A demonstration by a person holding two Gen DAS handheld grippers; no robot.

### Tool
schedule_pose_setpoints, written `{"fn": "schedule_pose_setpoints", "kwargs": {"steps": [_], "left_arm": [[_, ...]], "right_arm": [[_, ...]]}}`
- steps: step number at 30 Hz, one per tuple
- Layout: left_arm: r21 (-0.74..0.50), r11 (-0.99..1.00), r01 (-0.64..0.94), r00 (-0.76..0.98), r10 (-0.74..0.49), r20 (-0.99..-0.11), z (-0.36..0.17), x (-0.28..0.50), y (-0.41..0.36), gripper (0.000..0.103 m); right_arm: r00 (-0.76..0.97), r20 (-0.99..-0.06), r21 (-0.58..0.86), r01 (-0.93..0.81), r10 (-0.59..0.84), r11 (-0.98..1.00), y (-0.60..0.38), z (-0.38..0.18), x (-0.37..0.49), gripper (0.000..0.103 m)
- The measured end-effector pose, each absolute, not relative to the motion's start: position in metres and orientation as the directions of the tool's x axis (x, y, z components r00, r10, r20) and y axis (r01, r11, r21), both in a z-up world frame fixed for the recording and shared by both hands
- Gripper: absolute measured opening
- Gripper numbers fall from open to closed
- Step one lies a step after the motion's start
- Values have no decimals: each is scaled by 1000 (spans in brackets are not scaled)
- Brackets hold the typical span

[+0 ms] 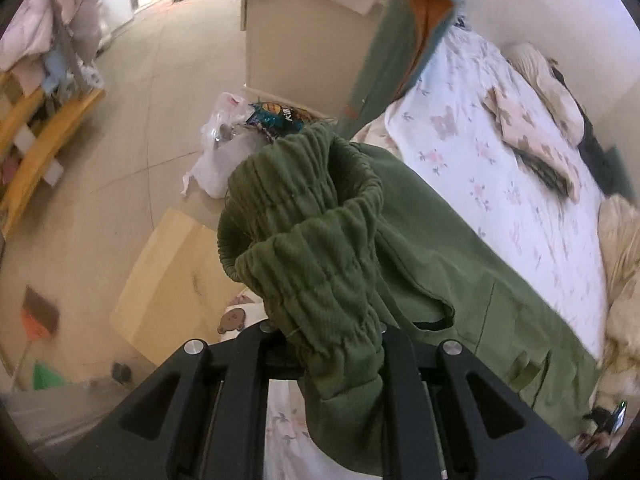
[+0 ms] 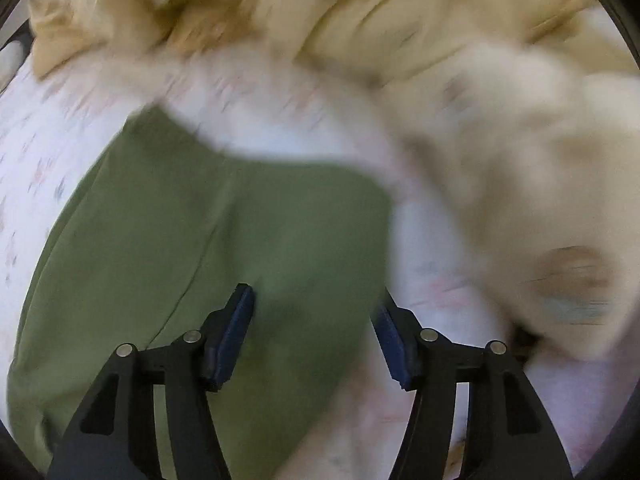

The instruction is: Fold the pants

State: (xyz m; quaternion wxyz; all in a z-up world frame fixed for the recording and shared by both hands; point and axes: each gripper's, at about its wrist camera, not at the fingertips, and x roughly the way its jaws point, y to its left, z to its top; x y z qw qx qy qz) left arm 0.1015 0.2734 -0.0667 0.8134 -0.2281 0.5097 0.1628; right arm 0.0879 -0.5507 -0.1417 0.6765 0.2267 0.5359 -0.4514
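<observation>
The olive green pants (image 1: 440,264) lie along the near edge of a floral bed sheet (image 1: 500,152). My left gripper (image 1: 332,336) is shut on the pants' ribbed elastic waistband (image 1: 304,240), which bunches up over the fingers and hides them. In the right wrist view, the pants (image 2: 200,248) lie flat on the sheet (image 2: 40,148). My right gripper (image 2: 314,320) is open just above them, left pad (image 2: 232,336) over the green cloth, right pad (image 2: 394,348) over the sheet at the cloth's edge. That view is blurred.
A cream blanket (image 2: 360,12) is heaped at the far side of the bed. A green and orange garment (image 1: 400,36) hangs over a beige cabinet (image 1: 304,48). Plastic bags (image 1: 224,148), a cardboard sheet (image 1: 176,272) and a wooden rack (image 1: 36,148) are on the floor.
</observation>
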Motion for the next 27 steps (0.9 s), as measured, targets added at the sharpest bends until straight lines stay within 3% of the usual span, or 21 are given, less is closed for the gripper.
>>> {"fn": "schedule_pose_setpoints", "kwargs": {"steps": [3,6,8,10,12,14,15,18,22,24,27], "left_arm": [[-189,855,-483,434,46,-900,-63,99,266,10],[-199,854,-480,444,42,-895,-58,97,263,10],[-215,846,-487,448,30,-894,-55,93,267,10],[-218,845,-488,448,29,-893,-53,94,266,10],[-216,850,-481,454,31,-891,-53,97,262,10],[-206,858,-470,447,30,-894,-54,99,259,10],[-203,861,-467,444,29,-895,-54,100,258,10],[-201,870,-450,446,24,-895,-54,99,254,10],[-174,899,-403,455,31,-890,-51,98,245,10],[-176,906,-385,460,23,-888,-51,98,240,10],[-250,909,-332,429,-90,-899,-61,101,228,10]], "right_arm": [[160,-879,-81,878,-449,472,-536,-96,76,62],[445,-793,100,769,-416,632,-481,-43,82,62],[579,-766,183,612,-279,770,-433,-25,97,63],[630,-776,318,368,17,874,-367,-25,119,63],[604,-754,451,193,257,871,-308,-36,128,59],[511,-744,526,50,431,849,-233,-52,134,39],[458,-744,546,-4,487,838,-201,-62,135,21],[304,-744,592,-115,596,798,-104,-99,129,15],[146,-746,624,-186,650,759,-16,-141,104,14],[75,-752,632,-199,655,749,12,-164,96,14],[36,-811,557,-255,584,790,35,-194,80,11]]}}
